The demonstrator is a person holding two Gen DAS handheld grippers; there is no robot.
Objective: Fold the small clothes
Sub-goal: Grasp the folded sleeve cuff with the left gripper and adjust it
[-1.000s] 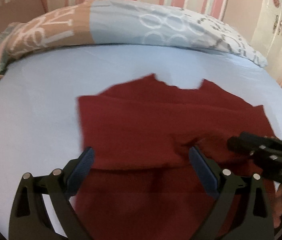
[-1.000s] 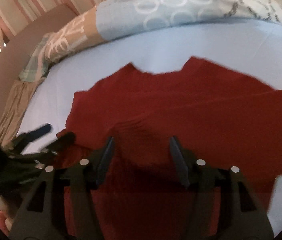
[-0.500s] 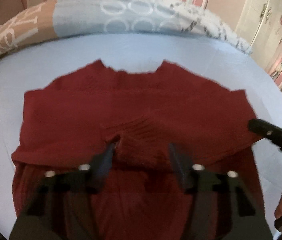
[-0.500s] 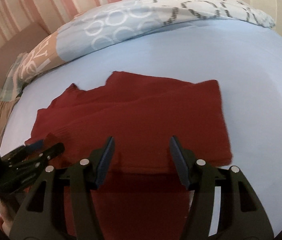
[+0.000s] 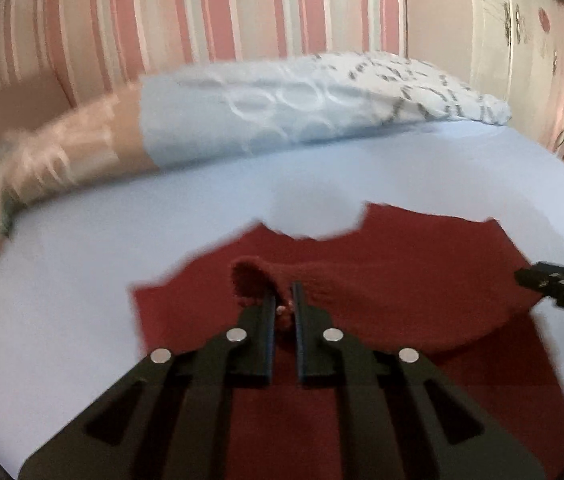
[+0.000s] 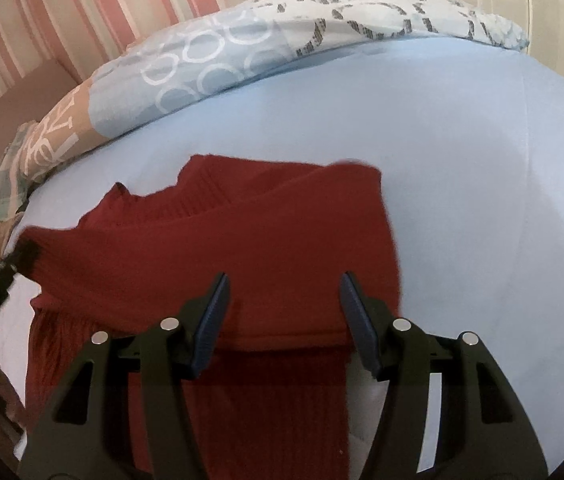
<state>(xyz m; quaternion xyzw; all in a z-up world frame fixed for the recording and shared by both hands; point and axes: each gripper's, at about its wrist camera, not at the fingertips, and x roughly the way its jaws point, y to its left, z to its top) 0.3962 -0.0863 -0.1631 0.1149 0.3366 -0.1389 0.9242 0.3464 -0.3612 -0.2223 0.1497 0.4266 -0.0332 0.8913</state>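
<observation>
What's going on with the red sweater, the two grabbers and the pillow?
Red sweater: partly folded on the bed, one cuff lifted.
Left hand-held gripper: jaws closing, pinching the cuff.
Right hand-held gripper: open above the sweater, holding nothing.
Pillow: lying at the bed's far edge.

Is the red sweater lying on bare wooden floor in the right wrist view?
No, the red sweater lies spread on a light blue bedsheet, with a patterned pillow behind it.

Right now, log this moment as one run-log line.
left gripper: closing on red sweater cuff | right gripper: open above sweater, holding nothing | surface: blue bed sheet | fold: in progress
</observation>
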